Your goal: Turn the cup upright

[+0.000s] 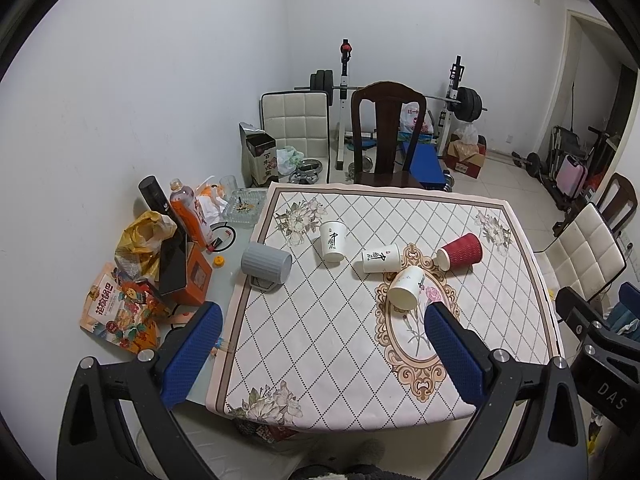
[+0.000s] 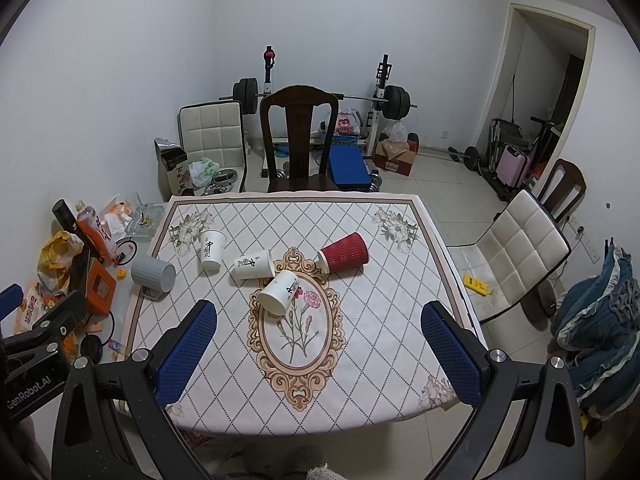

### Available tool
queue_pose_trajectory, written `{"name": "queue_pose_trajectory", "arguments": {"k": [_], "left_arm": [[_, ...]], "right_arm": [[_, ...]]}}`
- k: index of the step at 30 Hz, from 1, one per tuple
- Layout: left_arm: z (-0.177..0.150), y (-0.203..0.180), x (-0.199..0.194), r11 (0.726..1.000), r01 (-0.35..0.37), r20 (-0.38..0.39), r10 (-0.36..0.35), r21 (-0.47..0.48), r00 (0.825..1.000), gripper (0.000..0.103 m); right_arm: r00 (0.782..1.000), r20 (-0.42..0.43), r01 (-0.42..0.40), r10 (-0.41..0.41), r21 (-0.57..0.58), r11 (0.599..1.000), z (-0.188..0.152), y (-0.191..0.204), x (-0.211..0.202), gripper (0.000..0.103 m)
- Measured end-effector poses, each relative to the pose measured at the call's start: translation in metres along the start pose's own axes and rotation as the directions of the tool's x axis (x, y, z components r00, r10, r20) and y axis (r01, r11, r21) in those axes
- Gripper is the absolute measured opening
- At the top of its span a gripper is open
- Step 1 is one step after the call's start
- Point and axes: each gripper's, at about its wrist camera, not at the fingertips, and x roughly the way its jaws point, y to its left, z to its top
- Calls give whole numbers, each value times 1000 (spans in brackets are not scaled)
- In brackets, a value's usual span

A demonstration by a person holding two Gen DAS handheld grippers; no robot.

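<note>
Both grippers, left (image 1: 320, 354) and right (image 2: 318, 354), hung with fingers spread wide above the table (image 2: 360, 380), holding nothing. Beyond them several paper cups lay tipped over, the red cup (image 2: 344, 253) among them

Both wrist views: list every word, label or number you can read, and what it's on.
"GenRobot.AI": left hand-held gripper body, seen in the right wrist view.
"DAS": right hand-held gripper body, cut off at the frame edge.
"花椒锅巴": snack bag.
Black calligraphy on the white cups: too stylised to read.
Carton and shopping bag print: blurred.
</note>
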Motion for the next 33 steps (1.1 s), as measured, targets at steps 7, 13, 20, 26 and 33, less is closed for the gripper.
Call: {"name": "queue_pose_trajectory", "arguments": {"k": [7,13,20,26,33], "left_arm": [[-1,0,0,1000,0,0,0,-1,1000,103],[-1,0,1,1000,-3,-5,3,-8,1000,103],[-1,-6,12,999,-27,-22,26,-35,999,103],[-6,15,57,988,-93,-120,78,-126,990,103],[-41,79,158,936,-206,-377,87,-287,922,103]], "right_arm": [[1000,0,-1,1,-1,1000,0,0,1,103],[1000,-3,-4,4,-6,1000,0,2,1,103],[1000,-12,-28,28,-19,999,0,-3,7,103],[992,-101,-79,78,-3,997,-1,-3,61,103],[930,-345,-148,128,-30,989,-38,50,189,103]]}}
